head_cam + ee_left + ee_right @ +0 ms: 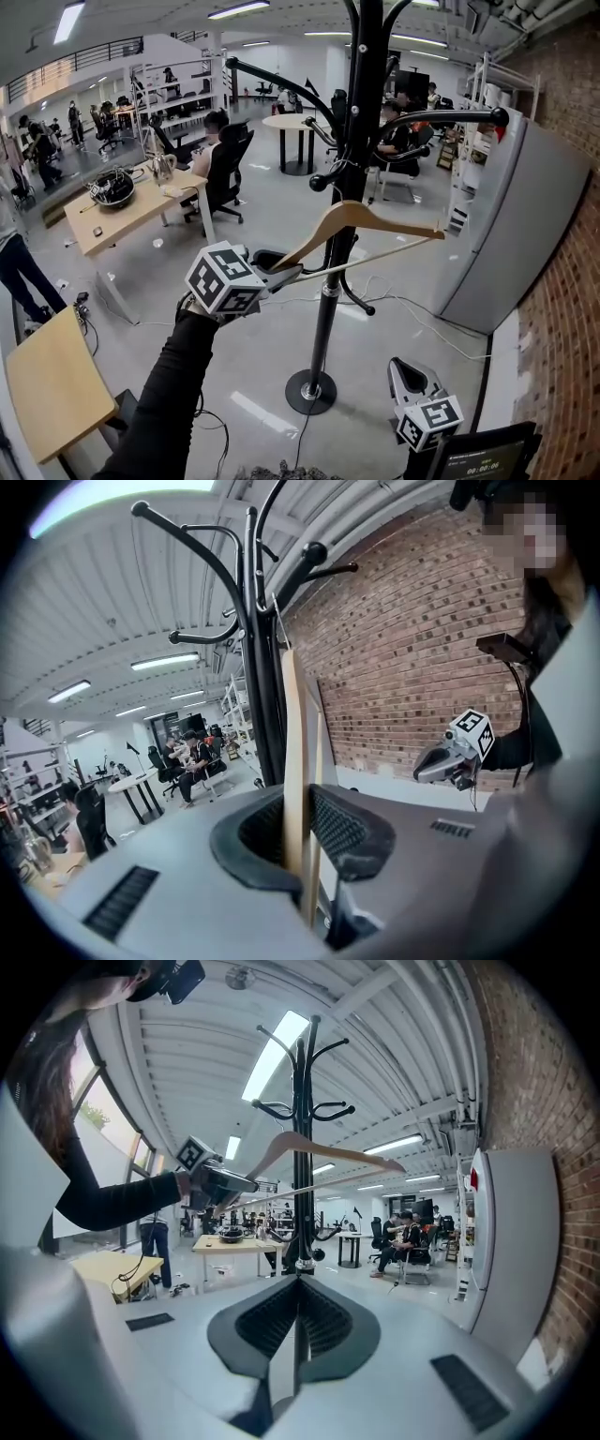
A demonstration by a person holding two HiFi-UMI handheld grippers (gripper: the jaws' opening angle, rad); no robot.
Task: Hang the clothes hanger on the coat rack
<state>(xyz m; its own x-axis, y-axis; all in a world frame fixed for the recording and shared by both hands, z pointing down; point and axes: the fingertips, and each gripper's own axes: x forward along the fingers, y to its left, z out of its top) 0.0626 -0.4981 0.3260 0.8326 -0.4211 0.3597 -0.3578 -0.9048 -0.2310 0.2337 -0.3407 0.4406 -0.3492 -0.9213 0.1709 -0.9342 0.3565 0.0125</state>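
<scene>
A pale wooden clothes hanger [367, 219] with a thin crossbar is held by its left end in my left gripper [281, 272], which is shut on it. The hanger crosses in front of the black coat rack [326, 281], just under its curved arms; its hook is lost against the pole. In the left gripper view the hanger [294, 752] stands edge-on between the pads, with the coat rack [262, 658] right behind it. My right gripper [405, 373] hangs low on the right, shut and empty. From the right gripper view [296, 1321] I see the hanger [323, 1152] and the coat rack [302, 1101].
The rack's round base [311, 392] stands on the grey floor among loose cables. A white cabinet [525, 216] and a brick wall [572, 319] close off the right. Wooden desks [122, 211] and seated people fill the left and back. A dark screen [483, 455] sits at the bottom right.
</scene>
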